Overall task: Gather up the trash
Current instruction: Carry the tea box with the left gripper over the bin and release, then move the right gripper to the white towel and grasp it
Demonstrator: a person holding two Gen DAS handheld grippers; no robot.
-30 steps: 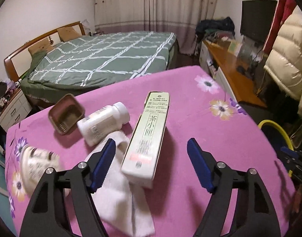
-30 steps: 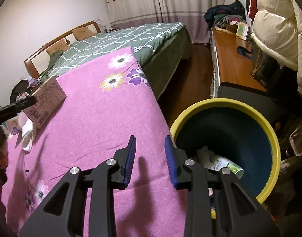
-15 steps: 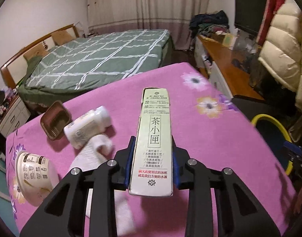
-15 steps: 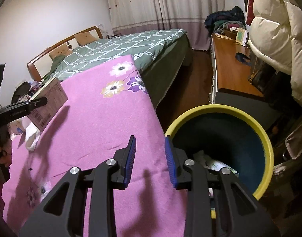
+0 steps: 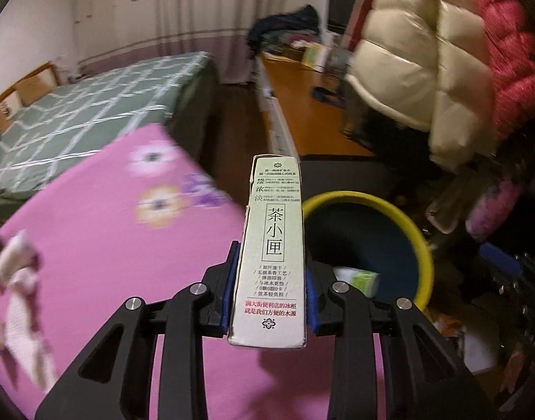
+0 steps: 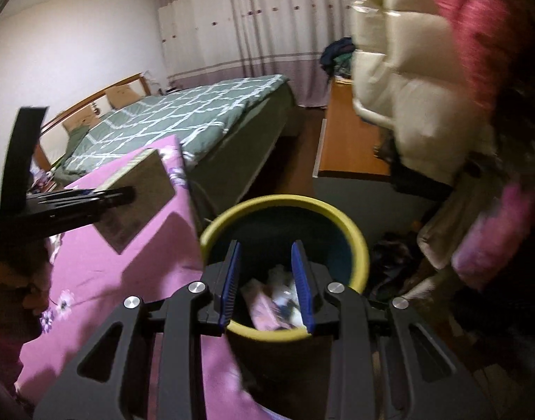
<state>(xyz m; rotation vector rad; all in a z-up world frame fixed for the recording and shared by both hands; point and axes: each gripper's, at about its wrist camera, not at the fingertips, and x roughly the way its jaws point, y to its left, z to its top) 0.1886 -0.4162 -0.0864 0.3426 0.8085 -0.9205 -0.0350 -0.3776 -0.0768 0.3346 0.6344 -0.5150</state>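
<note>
My left gripper [image 5: 270,280] is shut on a long pale-green tea box [image 5: 272,245] and holds it in the air over the right edge of the pink table [image 5: 110,245], pointing at the yellow-rimmed bin [image 5: 400,217]. The box also shows in the right wrist view [image 6: 138,196], held by the left gripper's black arm. My right gripper [image 6: 267,280] is empty, its jaws a narrow gap apart, right above the bin [image 6: 354,238]. Trash [image 6: 267,301] lies inside the bin.
A white cloth [image 5: 19,280] lies on the table at the left. A green bed [image 5: 92,112] stands behind the table. A wooden desk [image 5: 309,112] and hanging puffer coats [image 5: 424,70] are at the right, close to the bin.
My left gripper has swung right with the tea box, from over the table toward the bin. My right gripper has moved over the bin's opening.
</note>
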